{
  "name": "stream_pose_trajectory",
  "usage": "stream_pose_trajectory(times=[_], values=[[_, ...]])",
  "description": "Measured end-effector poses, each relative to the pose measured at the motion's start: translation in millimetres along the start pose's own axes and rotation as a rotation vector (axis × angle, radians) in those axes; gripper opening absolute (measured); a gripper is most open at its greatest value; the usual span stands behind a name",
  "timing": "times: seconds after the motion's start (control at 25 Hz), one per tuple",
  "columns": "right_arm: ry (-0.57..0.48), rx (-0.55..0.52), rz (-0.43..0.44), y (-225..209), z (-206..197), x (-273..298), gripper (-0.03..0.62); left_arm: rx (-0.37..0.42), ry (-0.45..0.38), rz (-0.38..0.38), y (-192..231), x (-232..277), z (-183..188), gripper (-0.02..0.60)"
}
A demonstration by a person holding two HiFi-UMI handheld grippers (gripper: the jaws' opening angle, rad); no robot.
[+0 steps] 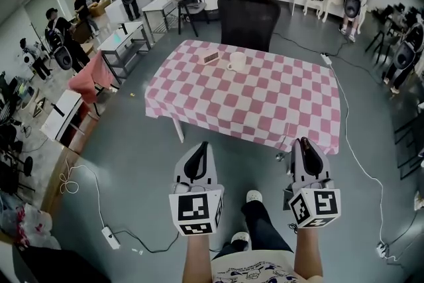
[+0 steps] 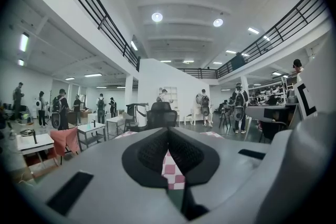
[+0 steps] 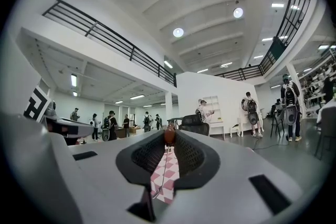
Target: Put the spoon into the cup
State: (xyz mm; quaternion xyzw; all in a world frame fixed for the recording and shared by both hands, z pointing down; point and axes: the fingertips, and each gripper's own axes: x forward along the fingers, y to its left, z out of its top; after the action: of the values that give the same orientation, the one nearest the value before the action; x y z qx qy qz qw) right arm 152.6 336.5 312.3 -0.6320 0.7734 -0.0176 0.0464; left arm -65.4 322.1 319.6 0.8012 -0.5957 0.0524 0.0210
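A white cup (image 1: pixel 236 62) stands on the far side of the pink-checked table (image 1: pixel 278 109), well ahead of both grippers. My right gripper (image 1: pixel 305 141) hovers over the floor short of the table's near edge. In the right gripper view, the right gripper (image 3: pixel 169 131) is shut on a thin spoon (image 3: pixel 169 135), its brown end at the jaw tips and its slim stem running back between the pads. My left gripper (image 1: pixel 201 146) is level with it on the left. In its own view the left gripper (image 2: pixel 168 130) has its tips together with nothing in them.
A small box (image 1: pixel 211 57) lies just left of the cup. A black office chair (image 1: pixel 248 20) stands behind the table. Cables and a power strip (image 1: pixel 106 235) lie on the grey floor at the left. Desks and several people fill the room's far side.
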Motion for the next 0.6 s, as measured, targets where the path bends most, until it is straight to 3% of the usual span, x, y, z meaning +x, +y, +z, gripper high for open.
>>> stream_pose_trajectory(times=[0.28, 0.6], values=[[-0.012, -0.015, 0.016, -21.3, 3.5, 65.6, 0.063, -0.003, -0.008, 0.017, 13.7, 62.7, 8.1, 0.012], [-0.025, -0.025, 0.078, -50.2, 12.9, 182.1, 0.063, -0.003, -0.025, 0.083, 39.6, 162.3, 30.6, 0.012]])
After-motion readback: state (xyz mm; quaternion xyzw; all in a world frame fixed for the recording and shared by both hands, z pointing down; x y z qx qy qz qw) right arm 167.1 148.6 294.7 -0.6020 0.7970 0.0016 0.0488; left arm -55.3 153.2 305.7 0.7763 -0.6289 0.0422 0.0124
